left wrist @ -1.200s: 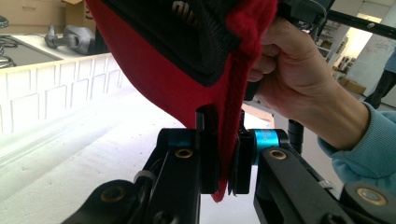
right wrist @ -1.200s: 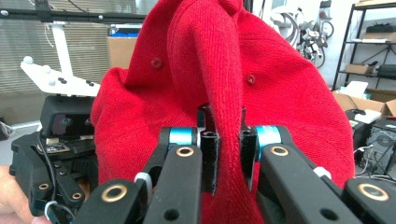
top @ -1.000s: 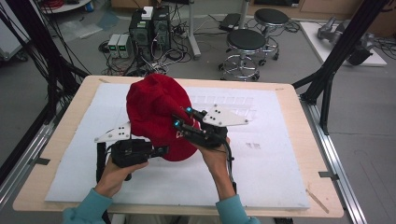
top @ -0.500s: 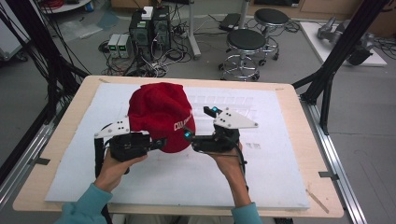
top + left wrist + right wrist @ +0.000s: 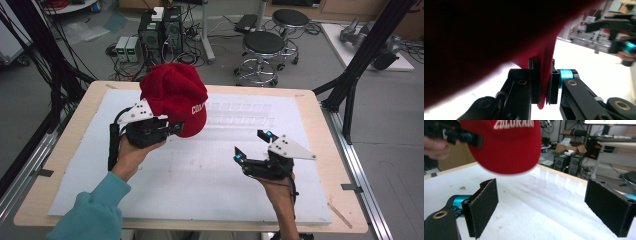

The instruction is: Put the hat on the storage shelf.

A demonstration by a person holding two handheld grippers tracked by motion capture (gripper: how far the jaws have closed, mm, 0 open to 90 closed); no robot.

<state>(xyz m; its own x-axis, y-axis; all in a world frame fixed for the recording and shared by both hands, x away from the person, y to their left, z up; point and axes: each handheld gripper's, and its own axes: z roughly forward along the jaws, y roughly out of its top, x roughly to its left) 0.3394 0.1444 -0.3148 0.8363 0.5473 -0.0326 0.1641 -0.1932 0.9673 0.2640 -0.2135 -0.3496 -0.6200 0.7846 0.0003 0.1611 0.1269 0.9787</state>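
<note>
Bright, even room light falls from above in the high view, soft shadows barely marking the white foam-covered table (image 5: 210,180). In the left gripper view the red fabric baseball cap (image 5: 486,35) goes nearly black up close, and the background blows out white and blurry. The right gripper view is crisp on the near pads, with the cap's brim edge smeared.

The white sheet (image 5: 200,180) covering the worktop (image 5: 320,107) lay bare, leaving open room between the two tools. The red cap (image 5: 175,97) hung lifted off the sheet at the left tool (image 5: 172,129), blocking that side. The right tool (image 5: 251,146) stood well apart, nothing between its spread jaws.
</note>
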